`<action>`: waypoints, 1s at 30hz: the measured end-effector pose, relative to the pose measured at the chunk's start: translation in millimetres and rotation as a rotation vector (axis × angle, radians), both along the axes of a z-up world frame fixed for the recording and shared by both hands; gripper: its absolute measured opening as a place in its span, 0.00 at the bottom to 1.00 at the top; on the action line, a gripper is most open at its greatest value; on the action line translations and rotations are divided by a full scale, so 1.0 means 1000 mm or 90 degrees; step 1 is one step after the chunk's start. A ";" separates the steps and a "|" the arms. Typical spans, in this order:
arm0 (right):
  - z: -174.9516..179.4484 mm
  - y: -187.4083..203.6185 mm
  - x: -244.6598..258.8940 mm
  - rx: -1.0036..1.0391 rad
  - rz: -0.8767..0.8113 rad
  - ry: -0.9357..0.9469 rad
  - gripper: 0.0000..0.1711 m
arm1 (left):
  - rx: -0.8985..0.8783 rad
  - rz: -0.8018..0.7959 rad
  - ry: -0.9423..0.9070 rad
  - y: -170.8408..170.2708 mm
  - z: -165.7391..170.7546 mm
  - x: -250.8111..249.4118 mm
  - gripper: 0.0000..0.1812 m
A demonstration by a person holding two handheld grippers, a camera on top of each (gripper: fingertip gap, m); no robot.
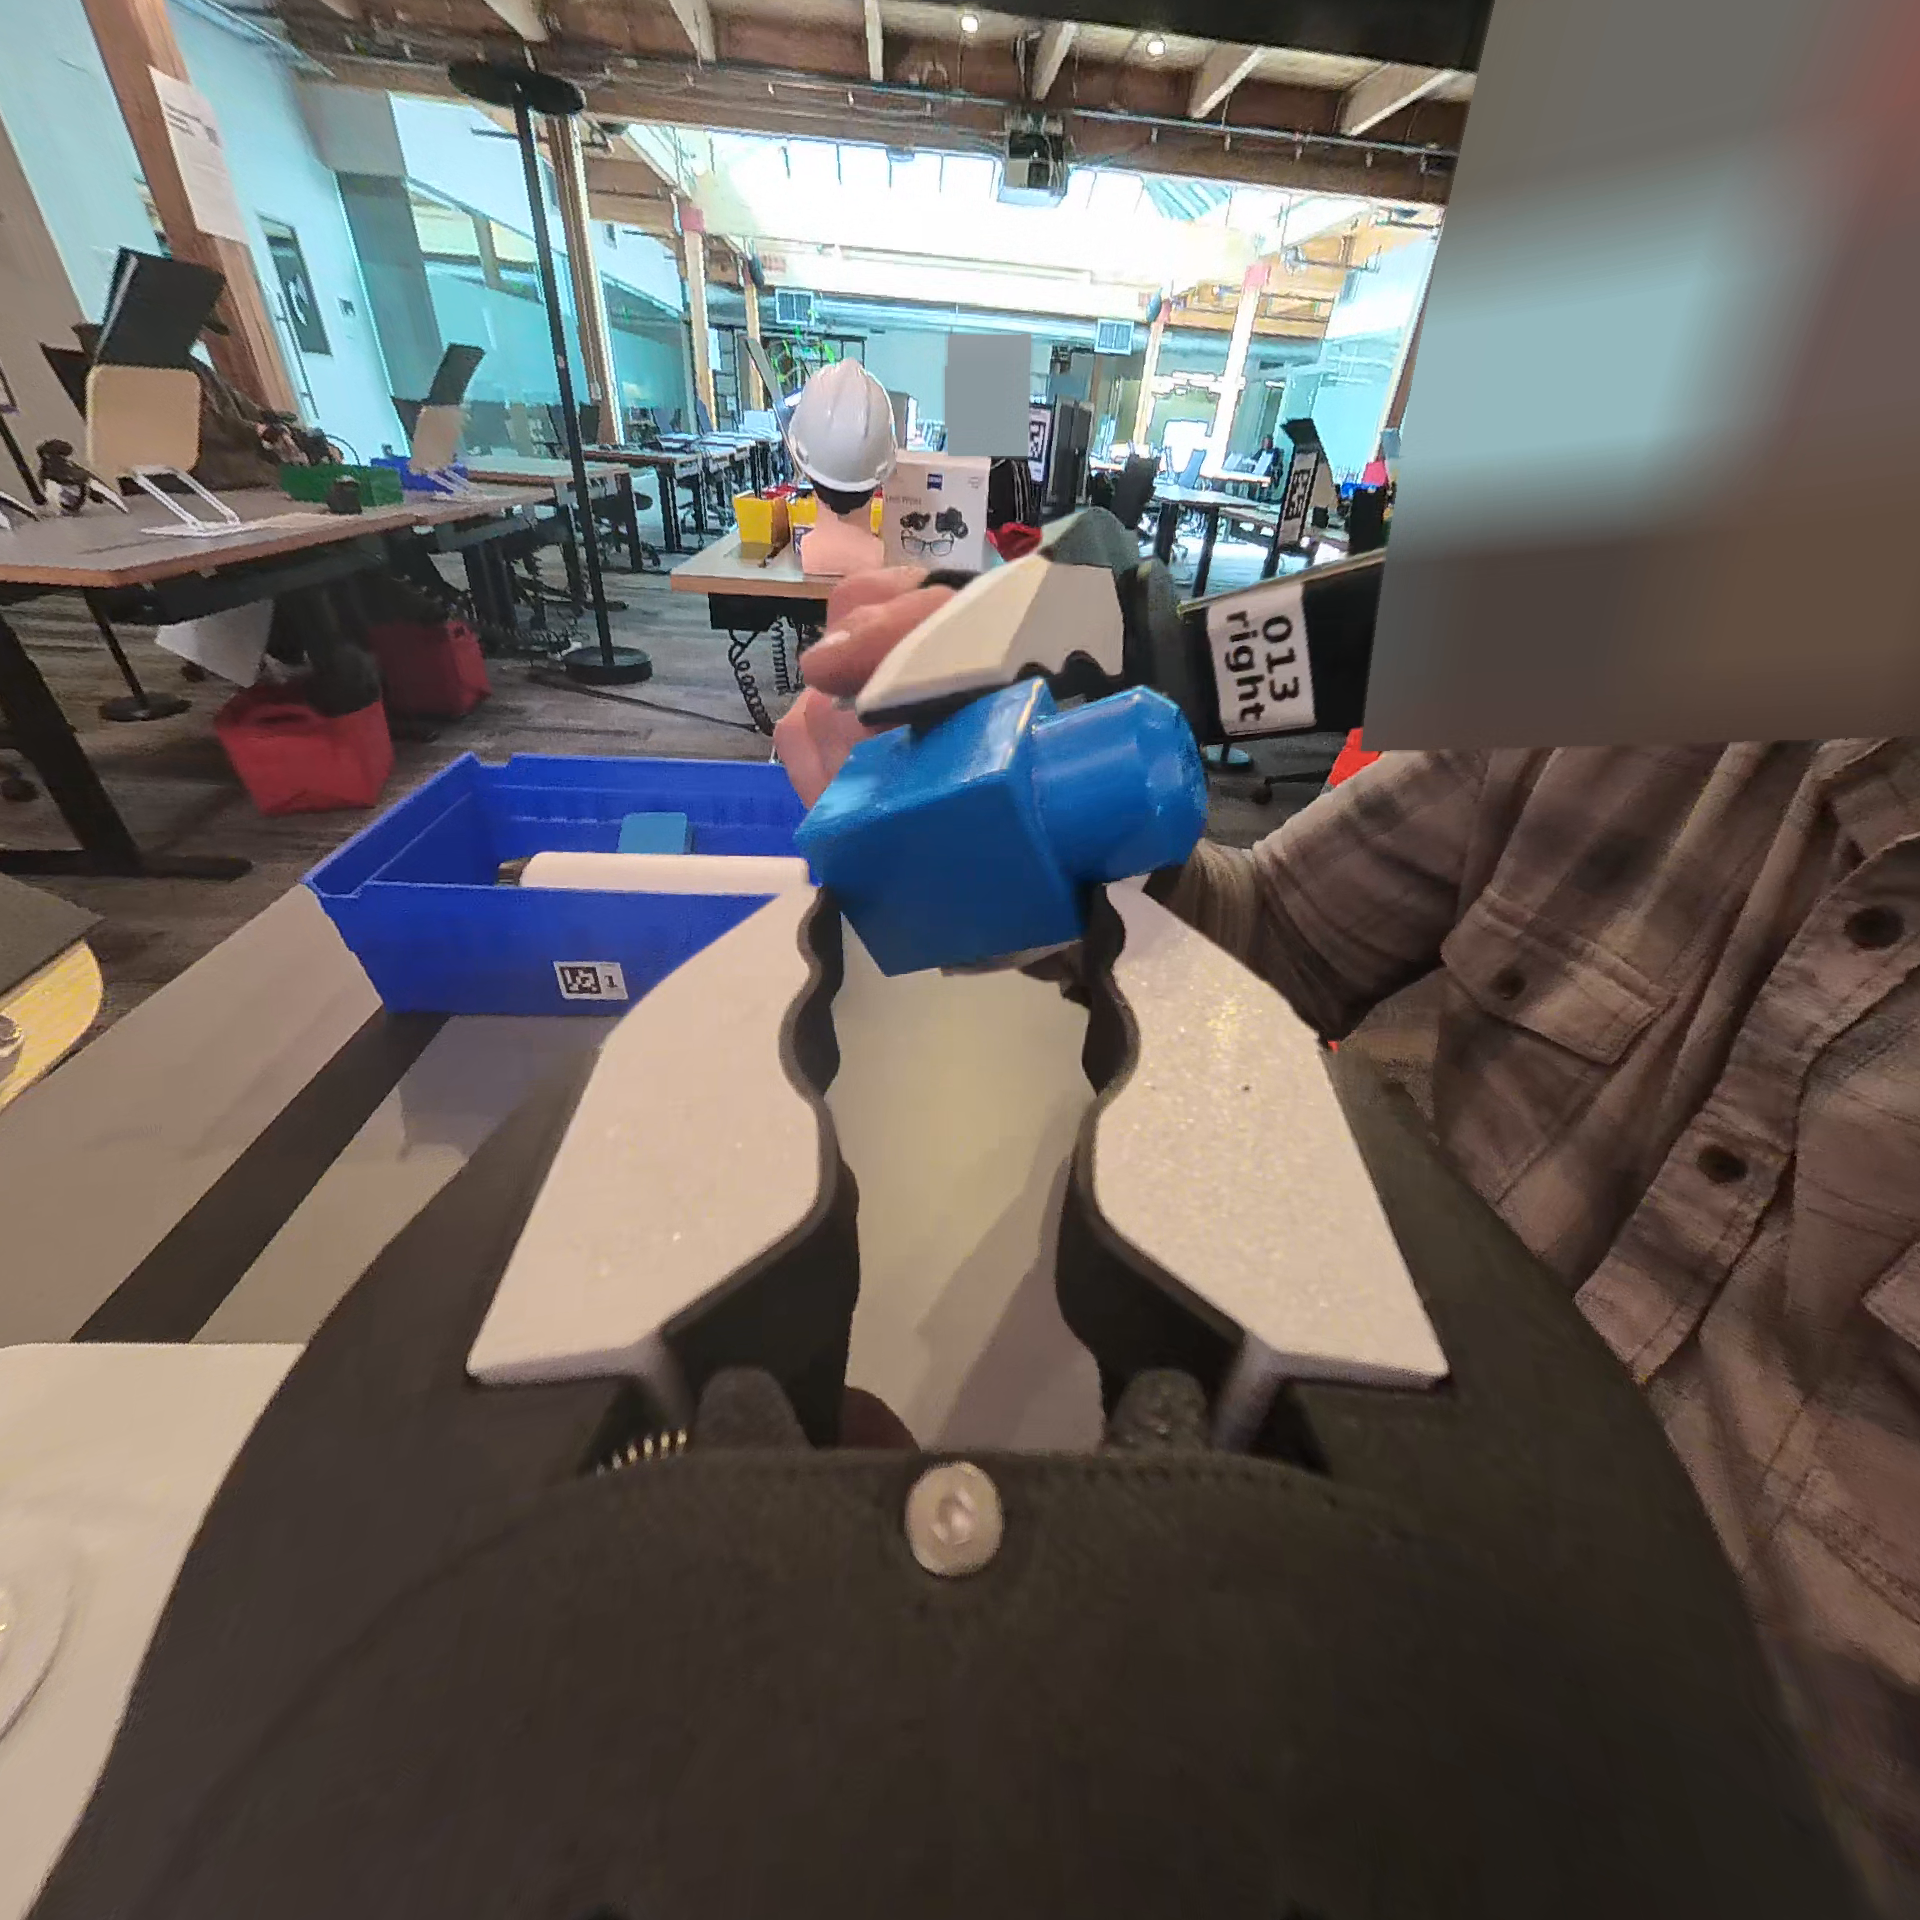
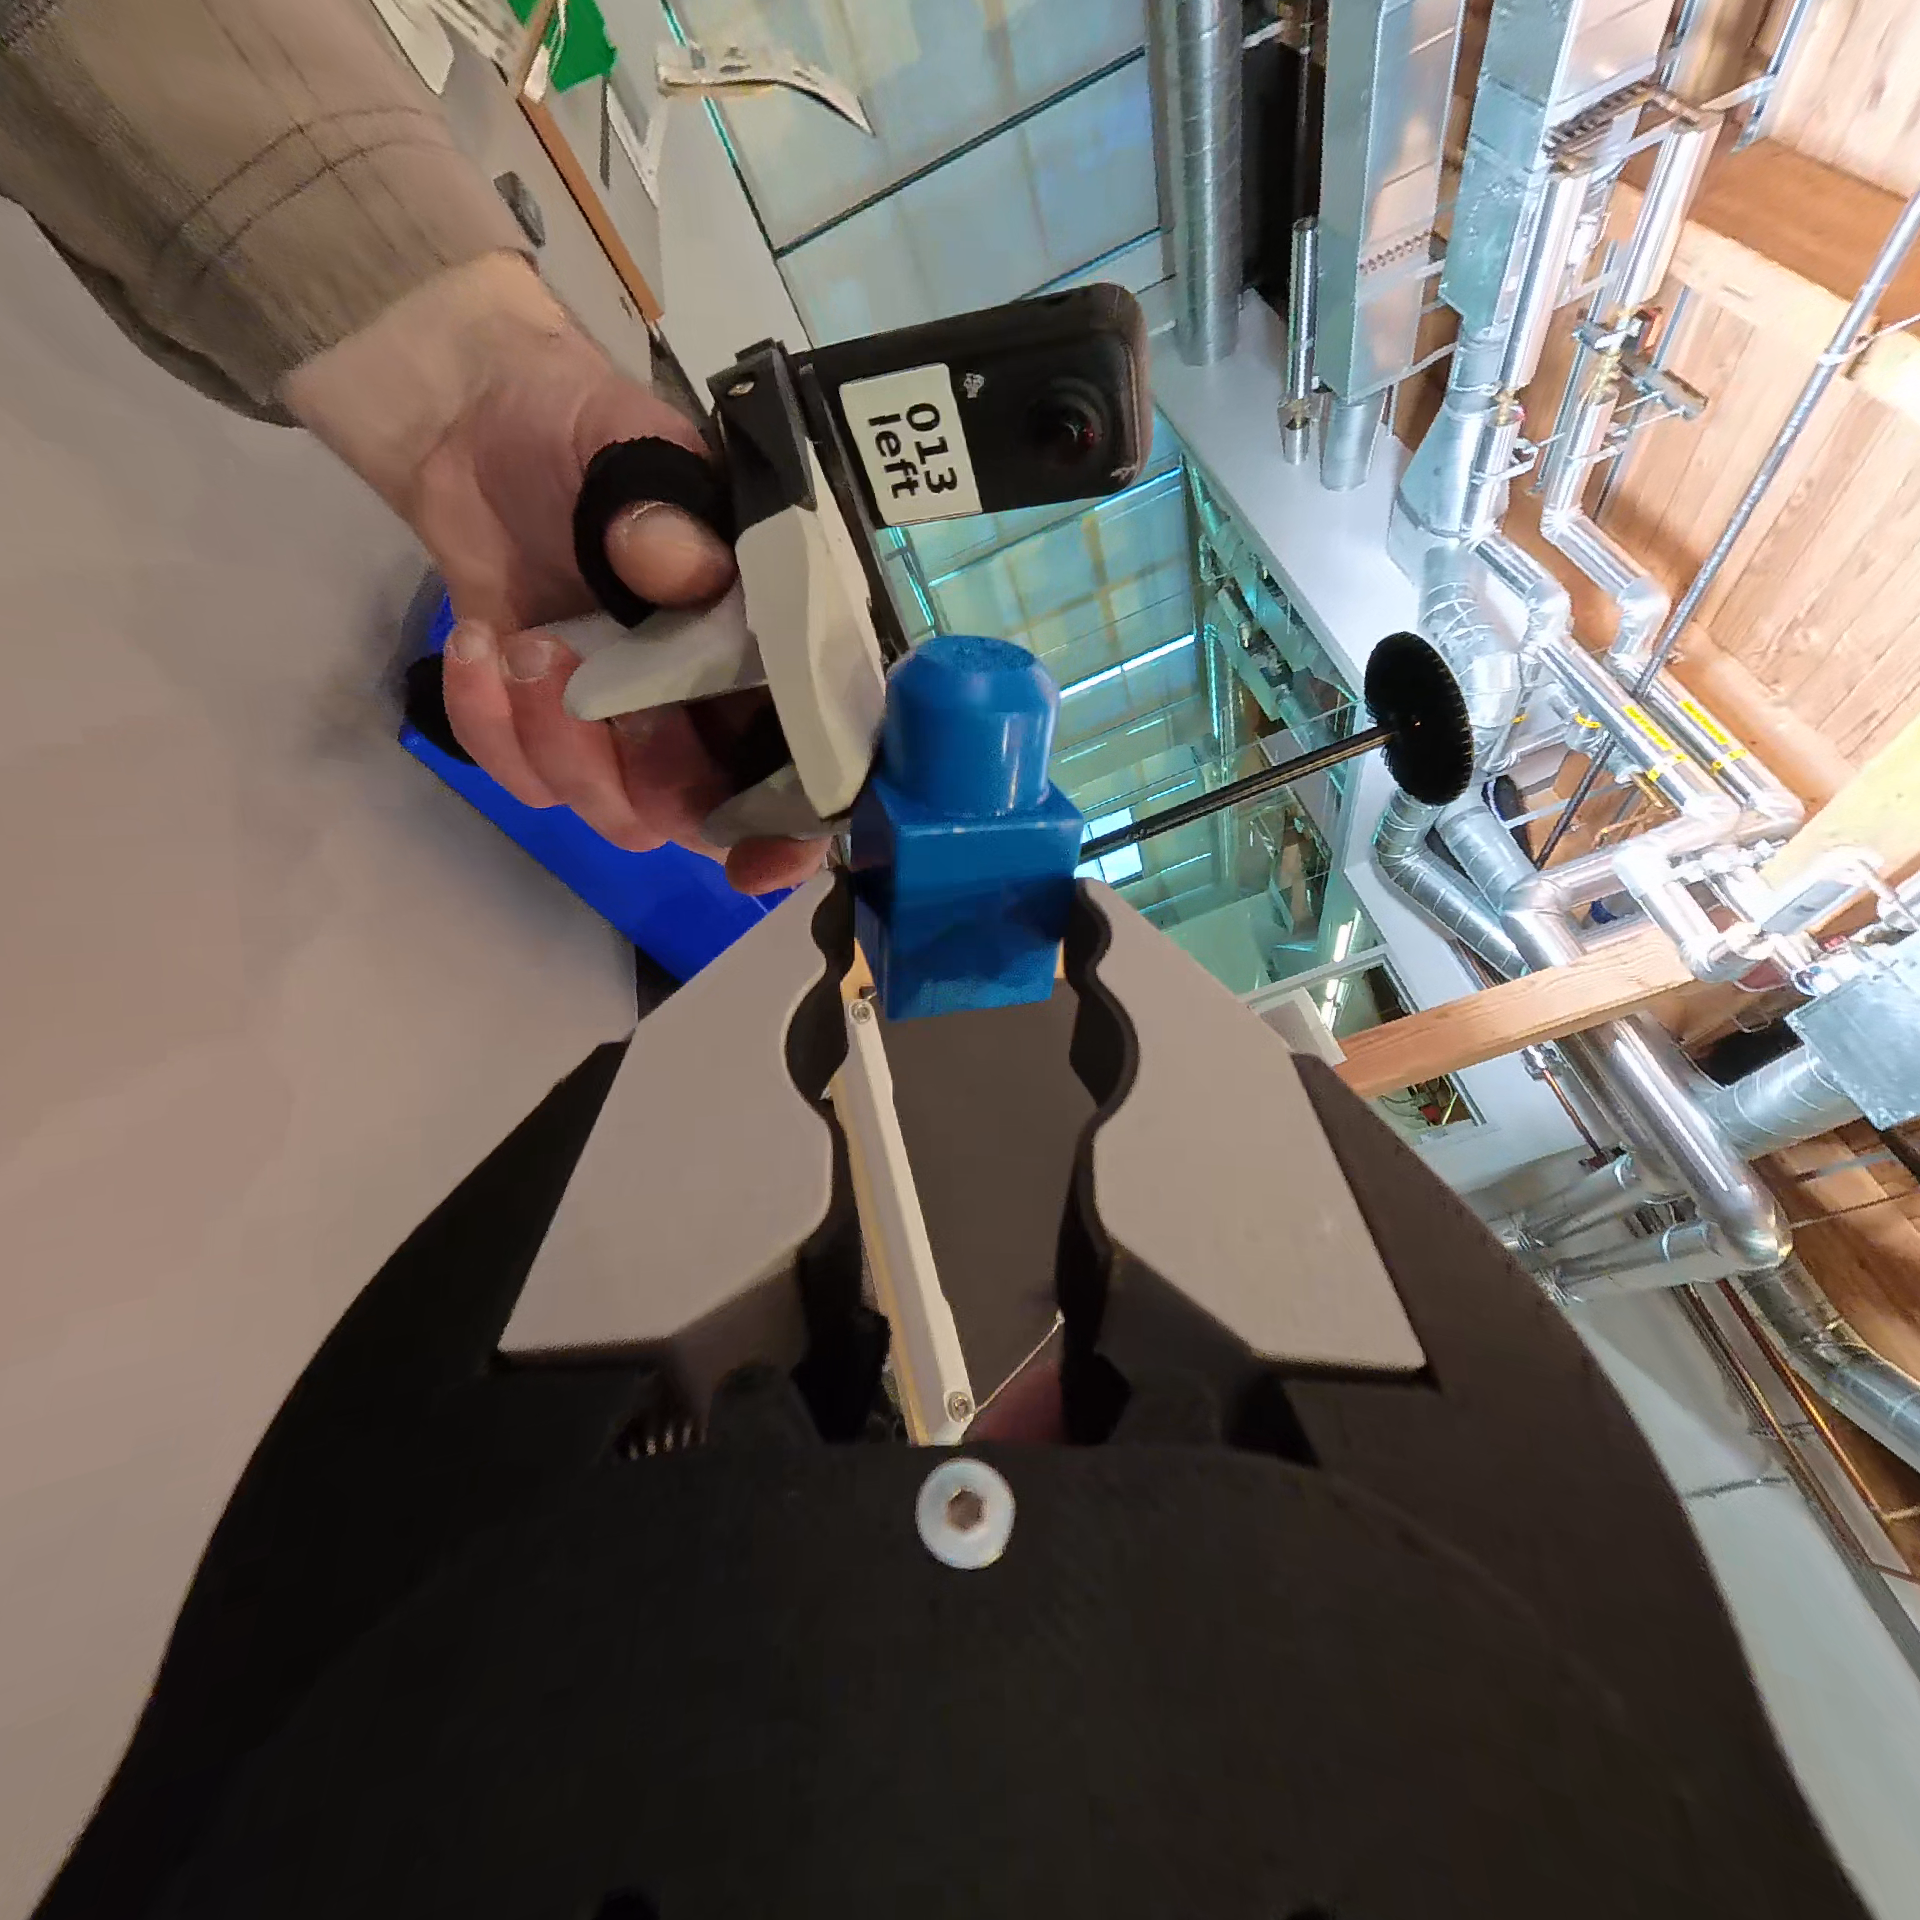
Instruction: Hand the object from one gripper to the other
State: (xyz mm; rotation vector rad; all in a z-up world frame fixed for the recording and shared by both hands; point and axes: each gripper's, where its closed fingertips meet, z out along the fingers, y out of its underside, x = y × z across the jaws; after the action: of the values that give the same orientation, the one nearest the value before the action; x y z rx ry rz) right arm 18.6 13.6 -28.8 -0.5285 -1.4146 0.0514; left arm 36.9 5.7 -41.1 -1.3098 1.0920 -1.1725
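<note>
1. A grey table (image 1: 208, 1122) is being used as the work surface, with a blue bin (image 1: 457, 935) standing on it well behind the grippers.
2. The right gripper (image 2: 961, 935) is being held part-closed, and the square body of the blue block (image 2: 961, 904) is being pinched between its fingertips, in the air above the table.
3. The left gripper (image 1: 961, 914) is being held at the block with its jaws about as wide as the block; whether they are pressing on it cannot be told.
4. The block is being judged light, rigid and smooth, likely hard plastic, so some slipping is being allowed for.
5. The flat faces of the square body are being judged the safest hold; the round peg (image 2: 966, 727) on its end is likely to be rolled out of flat jaws.
</note>
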 end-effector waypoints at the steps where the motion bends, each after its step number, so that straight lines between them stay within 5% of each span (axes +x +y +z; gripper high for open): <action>1: -0.001 0.000 0.000 -0.001 -0.001 -0.004 0.22 | -0.001 -0.002 0.000 0.000 -0.001 0.000 0.25; 9: -0.031 -0.005 -0.005 -0.019 0.020 -0.114 0.20 | -0.004 -0.041 0.131 -0.004 -0.031 -0.002 0.25; 17: -0.027 -0.005 -0.009 -0.023 0.020 -0.092 0.19 | -0.015 -0.039 0.134 -0.003 -0.028 -0.003 0.24; 22: -0.019 0.013 -0.005 0.030 -0.068 -0.067 0.19 | 0.006 0.101 0.138 0.020 -0.021 -0.016 0.34; 30: -0.008 0.067 0.009 0.136 -0.296 -0.028 0.20 | 0.066 0.389 0.106 0.044 0.002 -0.033 0.33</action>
State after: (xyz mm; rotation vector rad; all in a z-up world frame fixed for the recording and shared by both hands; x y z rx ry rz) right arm 27.6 80.1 -37.2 -0.6695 -1.2898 -0.4820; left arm 3.4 50.1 -39.3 -1.5313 0.7660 -0.5546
